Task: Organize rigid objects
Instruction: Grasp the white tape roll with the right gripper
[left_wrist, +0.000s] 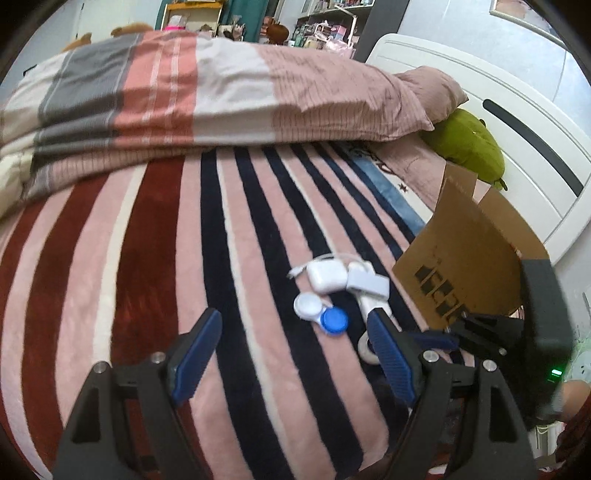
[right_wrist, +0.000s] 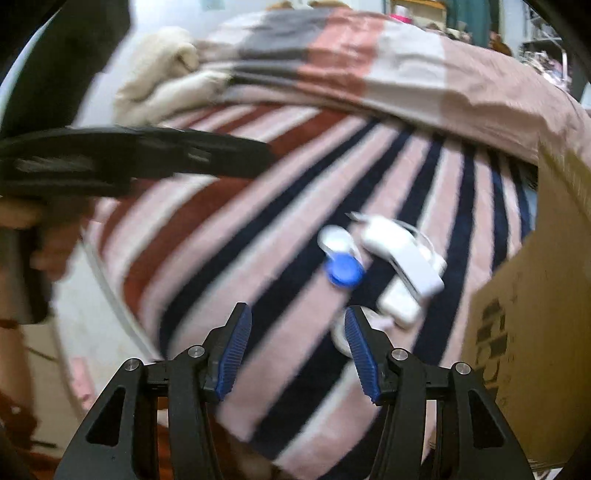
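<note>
Left gripper (left_wrist: 295, 325) spread wide, empty, low in the left wrist frame above the striped blanket (left_wrist: 155, 258). Right gripper (right_wrist: 297, 319) parted more narrowly, nothing between the blue pads (right_wrist: 232, 354), low center of the right wrist frame. Small cluster right of center in both frames: blue-and-white lens case (left_wrist: 320, 312), white earbud case (left_wrist: 327, 277) touching a white charger (left_wrist: 367, 284), white roll (left_wrist: 366, 347) partly hidden behind 1 pad. Cardboard box (left_wrist: 469, 266) at right edge, beside the cluster.
</note>
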